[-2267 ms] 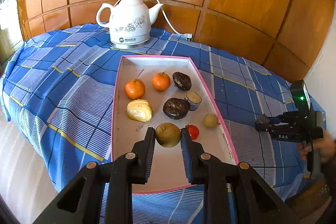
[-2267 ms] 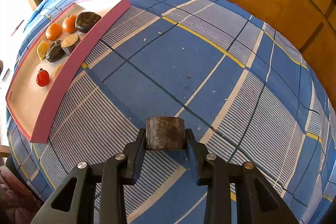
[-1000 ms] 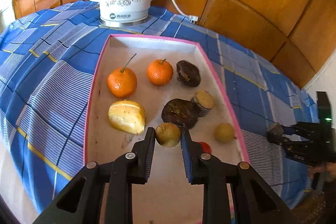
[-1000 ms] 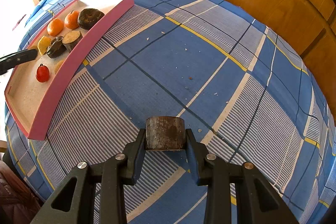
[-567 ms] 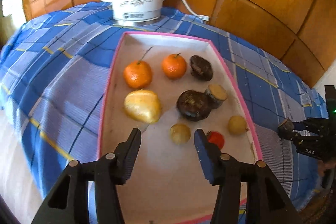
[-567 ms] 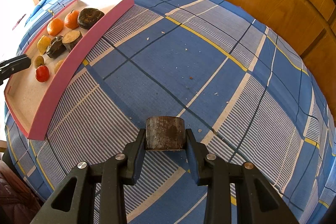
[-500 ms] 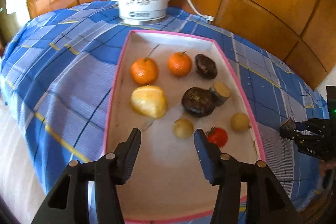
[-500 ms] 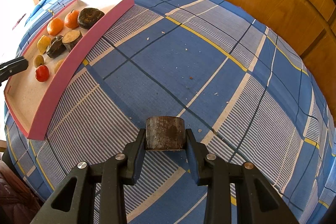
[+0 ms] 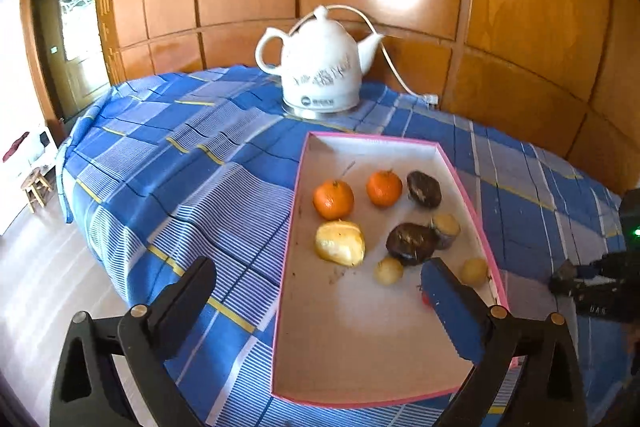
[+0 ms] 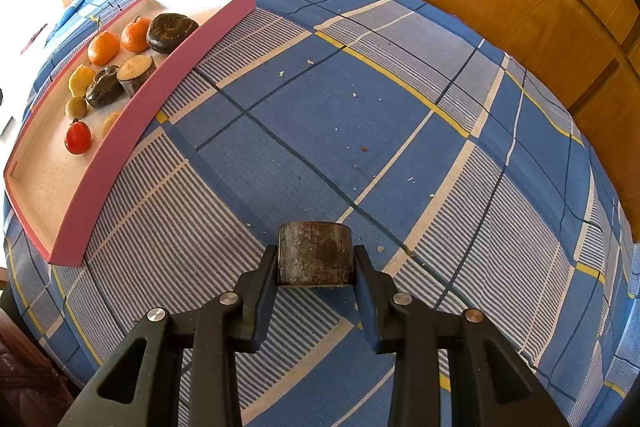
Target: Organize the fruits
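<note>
A pink-rimmed tray (image 9: pixel 298 187) (image 10: pixel 132 131) on the blue plaid cloth holds several fruits: two oranges (image 9: pixel 333 199), a yellow fruit (image 9: pixel 340 242), dark brown fruits (image 9: pixel 412 243), a cut brown piece (image 9: pixel 447 227), two small round yellowish fruits (image 9: pixel 388 270) and a red one (image 10: pixel 77 136). My left gripper (image 9: pixel 316 287) is open wide and empty, raised above the tray's near end. My right gripper (image 10: pixel 315 267) is shut on a brown cut fruit chunk (image 10: pixel 314 253) over the cloth, right of the tray. It also shows at the left wrist view's right edge (image 9: pixel 592 283).
A white electric kettle (image 9: pixel 320 75) with its cord stands behind the tray near the wooden wall panels (image 9: pixel 520 27). Crumbs lie on the blue plaid cloth (image 10: pixel 360 115). The table edge drops to the floor at left, where a small stool (image 9: pixel 34 187) stands.
My left gripper let go of the small round yellowish fruit in the tray, opened wide and drew back up and left. The right gripper kept still with its chunk.
</note>
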